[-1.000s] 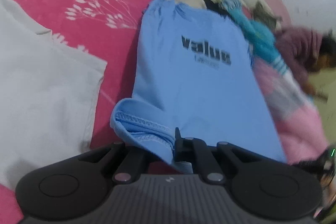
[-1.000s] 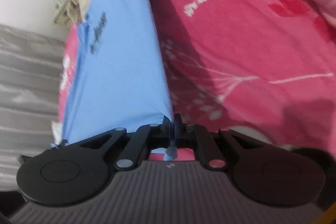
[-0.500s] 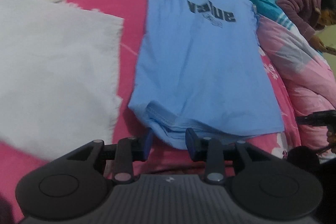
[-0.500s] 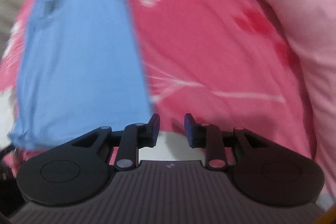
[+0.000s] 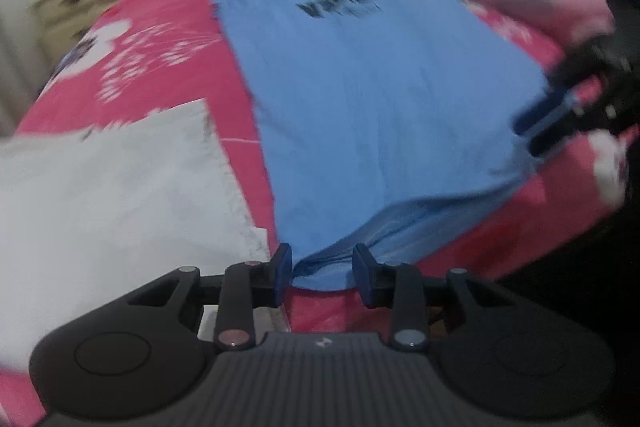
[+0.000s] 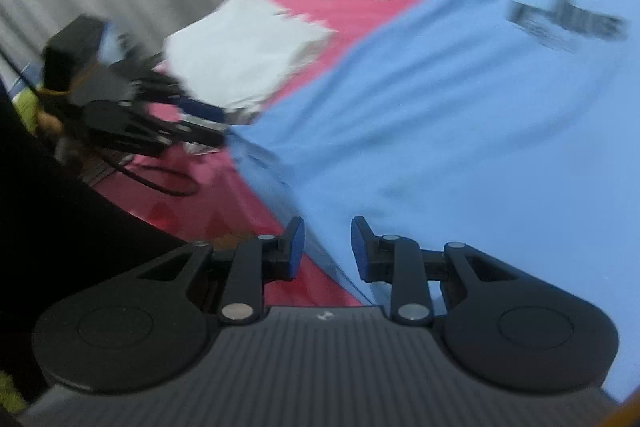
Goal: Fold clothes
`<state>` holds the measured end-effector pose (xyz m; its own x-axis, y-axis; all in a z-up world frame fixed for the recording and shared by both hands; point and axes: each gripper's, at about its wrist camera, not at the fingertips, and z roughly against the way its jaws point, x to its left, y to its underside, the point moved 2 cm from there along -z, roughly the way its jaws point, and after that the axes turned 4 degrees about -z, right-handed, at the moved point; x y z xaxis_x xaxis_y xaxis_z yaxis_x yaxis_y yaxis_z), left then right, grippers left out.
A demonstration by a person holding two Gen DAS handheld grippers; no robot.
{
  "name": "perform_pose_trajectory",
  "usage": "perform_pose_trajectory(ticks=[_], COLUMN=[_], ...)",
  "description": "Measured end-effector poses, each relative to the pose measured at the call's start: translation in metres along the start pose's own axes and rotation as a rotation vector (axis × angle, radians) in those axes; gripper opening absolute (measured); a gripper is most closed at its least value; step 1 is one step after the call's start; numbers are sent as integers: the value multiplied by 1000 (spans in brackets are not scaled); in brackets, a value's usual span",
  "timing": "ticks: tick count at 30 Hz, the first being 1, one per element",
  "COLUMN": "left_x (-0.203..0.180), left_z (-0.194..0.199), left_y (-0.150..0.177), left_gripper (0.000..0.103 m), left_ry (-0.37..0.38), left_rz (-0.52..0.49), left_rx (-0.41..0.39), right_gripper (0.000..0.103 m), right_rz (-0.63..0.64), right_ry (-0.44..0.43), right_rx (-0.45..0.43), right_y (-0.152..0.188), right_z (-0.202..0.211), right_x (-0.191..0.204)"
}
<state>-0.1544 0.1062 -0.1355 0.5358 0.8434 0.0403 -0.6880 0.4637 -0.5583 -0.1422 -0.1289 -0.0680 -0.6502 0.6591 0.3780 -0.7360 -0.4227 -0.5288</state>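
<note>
On the pink floral bedspread (image 5: 168, 67), the blue T-shirt (image 5: 380, 87) lies flat in a long, narrow fold, with both your grippers at its near hem.

Your left gripper (image 5: 322, 273) is partly open and grips nothing; the shirt's near-left hem corner sits between its pads without being pinched. Your right gripper (image 6: 327, 249) is also partly open and empty, with the near hem edge running between its fingers at the opposite corner. The shirt's long axis runs straight away from you toward its printed chest, so the next fold probably carries this hem forward along that line. Each hand is about equally near its own corner. A white cloth (image 5: 120, 187) lies just left of the shirt.
</note>
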Motion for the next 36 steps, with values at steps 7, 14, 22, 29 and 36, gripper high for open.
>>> perform_pose_trajectory(ticks=[7,14,22,29,36], left_x=[-1,8,24,-12,-10], left_z=[-15,-2,36,-18,-18], left_y=[5,24,9,-5,9], left_gripper=[9,9,20,23,23], left_ry=[33,28,76,145,119], left_rz=[-89,-62,142,104,140], left_rx=[34,103,-15,35,87], right_gripper=[19,8,11,12,28], right_rz=[101,176,-70,-597,-907], right_ry=[-60,-95,-22,221,549], right_rx=[37,147,63,-7,-128], right_y=[-16,10,26,88,124], right_z=[-63,-85,-14,72,157], right_x=[12,29,3,-65,-150])
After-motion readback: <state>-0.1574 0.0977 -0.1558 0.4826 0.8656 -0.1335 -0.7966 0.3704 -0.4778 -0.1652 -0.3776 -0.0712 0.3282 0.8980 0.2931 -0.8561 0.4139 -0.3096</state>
